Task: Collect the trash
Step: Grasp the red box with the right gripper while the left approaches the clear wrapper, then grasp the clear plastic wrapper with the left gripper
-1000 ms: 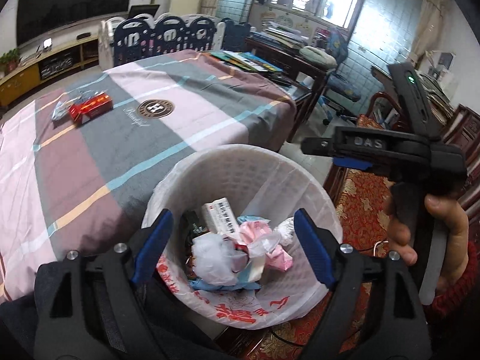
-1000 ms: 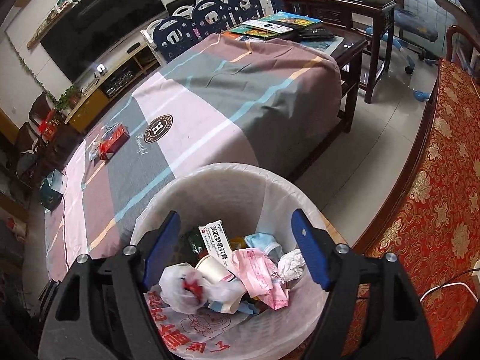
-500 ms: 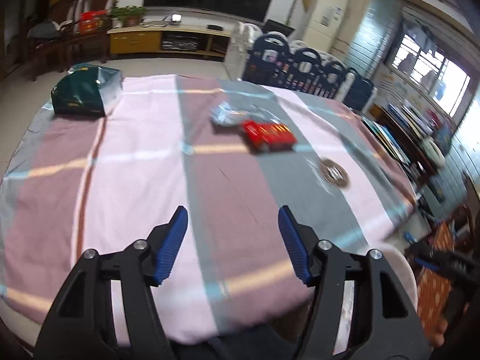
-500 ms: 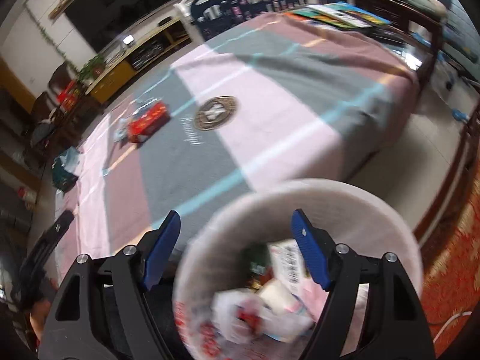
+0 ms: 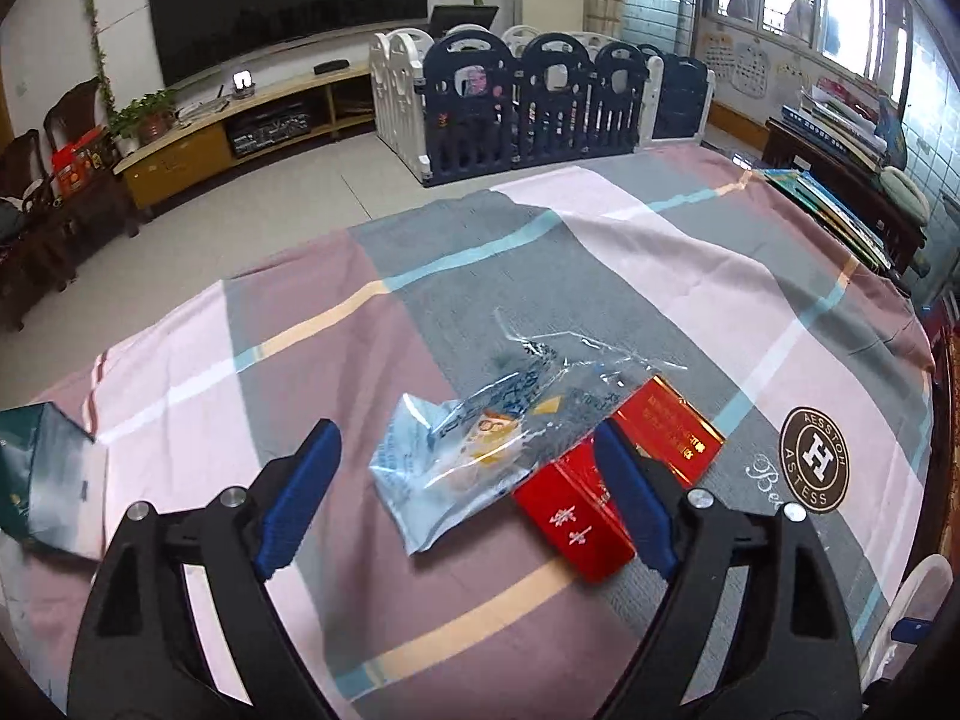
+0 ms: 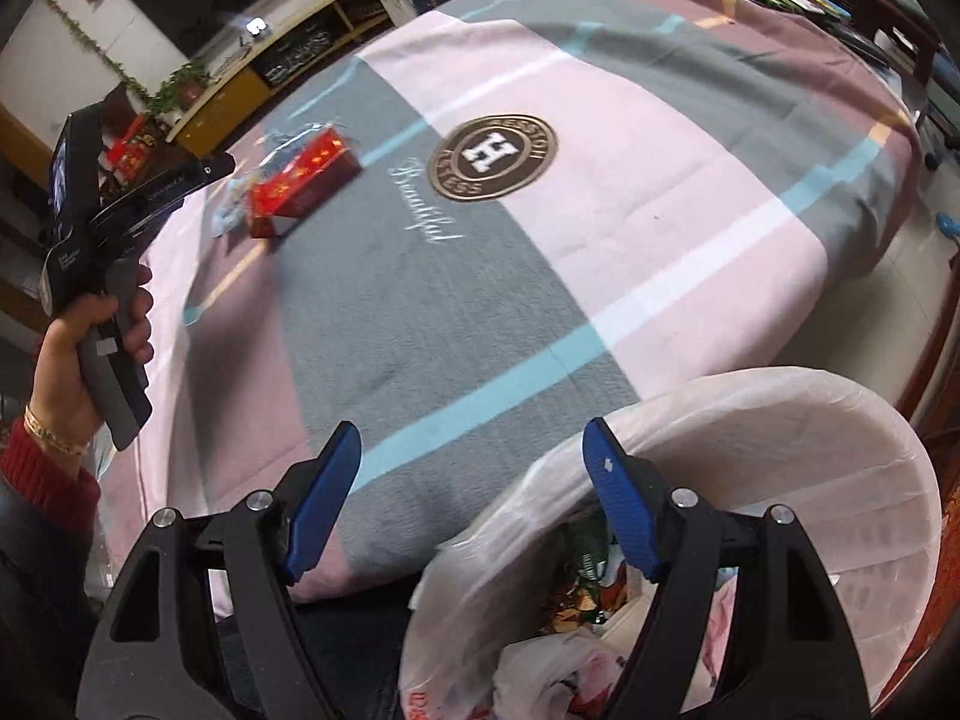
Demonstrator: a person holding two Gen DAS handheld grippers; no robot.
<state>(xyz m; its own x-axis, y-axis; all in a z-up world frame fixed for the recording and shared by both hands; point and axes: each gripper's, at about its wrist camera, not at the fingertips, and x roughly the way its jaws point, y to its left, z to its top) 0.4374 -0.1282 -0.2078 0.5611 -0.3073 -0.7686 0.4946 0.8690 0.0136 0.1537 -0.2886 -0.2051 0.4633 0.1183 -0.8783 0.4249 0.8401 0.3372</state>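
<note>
table [image 5: 312,360]: covered by a striped cloth in pink, grey and mauve; a round logo patch [image 6: 493,157] is seen near the middle.
bin [image 6: 780,420]: white-lined, set at the table's near edge, already partly filled with wrappers and paper.
green box [image 5: 36,474]: seen at the far left of the left wrist view, well apart from the other trash.
plastic bag [image 5: 480,450]: clear, crumpled, lying flat on the cloth, touching the red box.
red box [image 5: 612,480]: lying just beside the bag, partly behind one finger in the left wrist view.
left gripper [image 5: 462,492]: jaws just reopened, spread wide, empty; bag framed between them, not yet touched.
right gripper [image 6: 474,498]: released, empty, held over the bin's rim.
step: approach for the next pickup is judged under way.
next move: lowering onto the bag, then a pinch on a raised fold, is called for; thin film may slip.
</note>
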